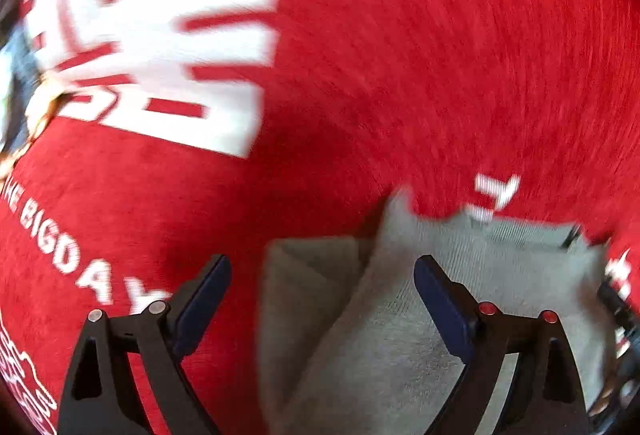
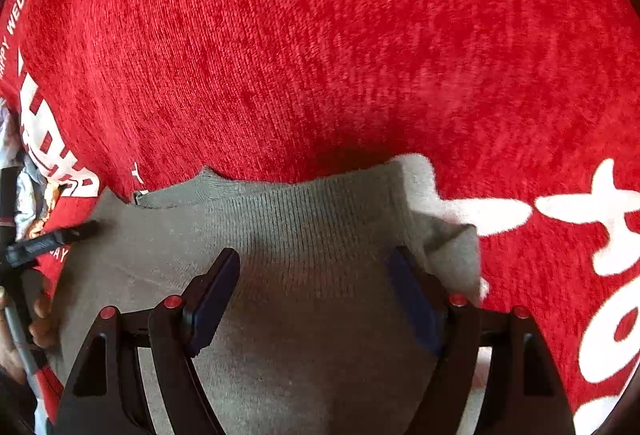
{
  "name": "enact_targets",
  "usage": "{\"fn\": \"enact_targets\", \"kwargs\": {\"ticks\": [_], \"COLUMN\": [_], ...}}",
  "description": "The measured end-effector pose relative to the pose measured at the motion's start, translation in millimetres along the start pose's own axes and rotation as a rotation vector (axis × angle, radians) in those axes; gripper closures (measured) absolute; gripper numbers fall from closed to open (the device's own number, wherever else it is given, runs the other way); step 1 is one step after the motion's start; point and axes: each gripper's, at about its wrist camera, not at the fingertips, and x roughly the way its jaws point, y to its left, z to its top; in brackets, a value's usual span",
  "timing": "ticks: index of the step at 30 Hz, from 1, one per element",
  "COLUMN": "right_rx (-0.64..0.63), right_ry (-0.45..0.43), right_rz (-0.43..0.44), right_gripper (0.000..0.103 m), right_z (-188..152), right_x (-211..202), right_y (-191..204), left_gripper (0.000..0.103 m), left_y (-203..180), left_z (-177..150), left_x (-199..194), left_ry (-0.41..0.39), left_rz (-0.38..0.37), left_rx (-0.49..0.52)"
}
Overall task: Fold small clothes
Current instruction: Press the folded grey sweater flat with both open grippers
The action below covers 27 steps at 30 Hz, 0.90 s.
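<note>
Left gripper [image 1: 322, 275]: fingers spread wide, nothing between them. The grey garment [image 1: 460, 275] lies directly below and to the right of the gap; the right finger sits over grey fabric, the left finger over the red cloth [image 1: 440, 55]. Whether the pads touch the fabric cannot be determined. The left wrist view is motion-blurred.

Right gripper [image 2: 314, 267]: fingers spread wide, nothing gripped. The garment fills the near centre of this view, under and between both fingers, its far edge just beyond the fingertips.

Garment condition: grey-green knit, with a ribbed band [image 2: 280, 191] along the far edge. In the left wrist view a folded flap [image 1: 308, 295] overlaps on its left side, forming a diagonal crease. Its far right corner [image 2: 444, 227] is turned up and rumpled.

Location: the garment rests on the red cloth, which carries large white printed lettering [image 1: 160, 35] to the far left and white characters [image 2: 600, 215] to the right.
</note>
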Motion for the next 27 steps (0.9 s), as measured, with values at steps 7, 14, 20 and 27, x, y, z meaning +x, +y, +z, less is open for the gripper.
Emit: {"fn": "enact_targets", "kwargs": {"ticks": [7,14,20,27], "right_rx": [-0.078,-0.031,-0.089,-0.178], "right_ry": [0.027,0.009,-0.072,-0.017], "right_rz": [0.002,-0.162,-0.027,-0.018], "right_gripper": [0.022,0.022,0.021,0.021], "right_z": [-5,-18,-61,-101], "right_x": [-4,-42,-105,-80], "right_y": [26,-1,35,91], "left_gripper": [0.010,0.010,0.010,0.010], "left_y": [-30,-52,-71,-86], "left_z": [-29,-78,-113,-151], "left_x": [-24,-8,-63,-74], "left_ry": [-0.022,-0.012,-0.112,-0.139], "left_rz": [-0.017,0.249,0.211,0.132], "left_rx": [0.082,0.241,0.278,0.270]}}
